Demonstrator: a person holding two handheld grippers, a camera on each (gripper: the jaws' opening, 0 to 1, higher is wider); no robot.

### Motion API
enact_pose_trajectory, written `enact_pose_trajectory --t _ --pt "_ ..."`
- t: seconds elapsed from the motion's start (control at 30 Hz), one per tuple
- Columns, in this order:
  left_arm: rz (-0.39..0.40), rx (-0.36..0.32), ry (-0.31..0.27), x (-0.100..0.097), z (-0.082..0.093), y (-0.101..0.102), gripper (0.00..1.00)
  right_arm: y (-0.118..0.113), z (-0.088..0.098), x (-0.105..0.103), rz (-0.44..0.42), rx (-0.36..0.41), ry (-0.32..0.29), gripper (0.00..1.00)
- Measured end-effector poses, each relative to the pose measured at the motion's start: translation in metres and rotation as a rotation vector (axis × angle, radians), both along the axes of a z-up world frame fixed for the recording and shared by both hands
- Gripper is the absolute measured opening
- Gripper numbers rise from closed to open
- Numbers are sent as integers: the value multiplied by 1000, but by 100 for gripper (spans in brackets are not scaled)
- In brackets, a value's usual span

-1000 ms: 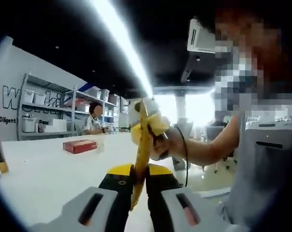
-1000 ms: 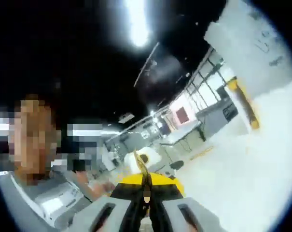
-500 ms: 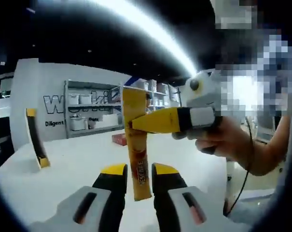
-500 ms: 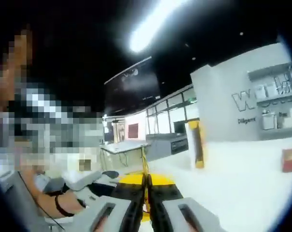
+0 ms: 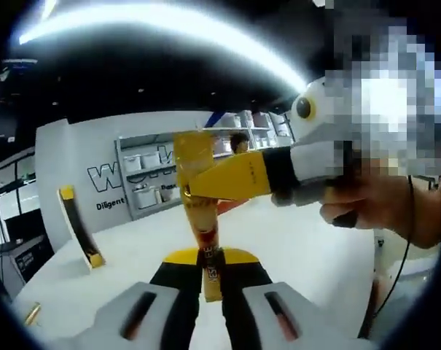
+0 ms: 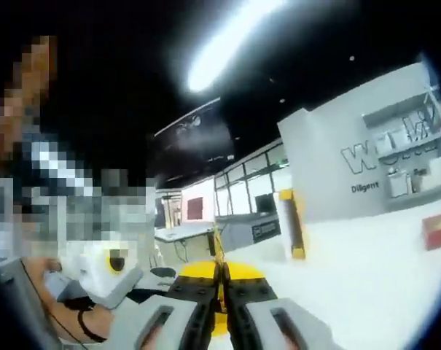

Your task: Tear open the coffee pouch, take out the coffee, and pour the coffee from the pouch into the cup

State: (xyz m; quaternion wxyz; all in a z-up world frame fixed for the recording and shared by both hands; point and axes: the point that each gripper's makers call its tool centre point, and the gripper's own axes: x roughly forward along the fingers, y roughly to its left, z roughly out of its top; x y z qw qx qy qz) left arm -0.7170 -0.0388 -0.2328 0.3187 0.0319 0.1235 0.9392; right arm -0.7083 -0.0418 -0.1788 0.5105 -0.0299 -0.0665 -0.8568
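The lower end of the slim yellow coffee stick pouch (image 5: pixel 207 240) is hidden between the black-and-yellow fingers (image 5: pixel 178 281) of the left gripper, and its print is too blurred to read. In the right gripper view, the pouch shows only as a thin yellow edge (image 6: pixel 219 251). The red box (image 6: pixel 440 228) on the white bench (image 6: pixel 366 277) is cut off by the picture's edge.

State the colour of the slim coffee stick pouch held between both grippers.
The slim coffee stick pouch is yellow-orange with a red printed band, best seen in the left gripper view.
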Motion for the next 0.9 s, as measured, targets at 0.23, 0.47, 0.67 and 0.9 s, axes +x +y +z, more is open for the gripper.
enact_pose_trajectory --t 0.23,0.47,0.67,0.9 --pt "-334 100 -119 31 12 11 10 2 8 25 240 27 73 29" --pt "-706 147 -230 66 19 14 10 1 18 54 513 1 24 31" --pt "-732 63 -233 67 13 16 9 -11 8 57 524 58 9 23" --pt "-704 67 -207 59 13 17 11 -9 9 42 402 58 5 13"
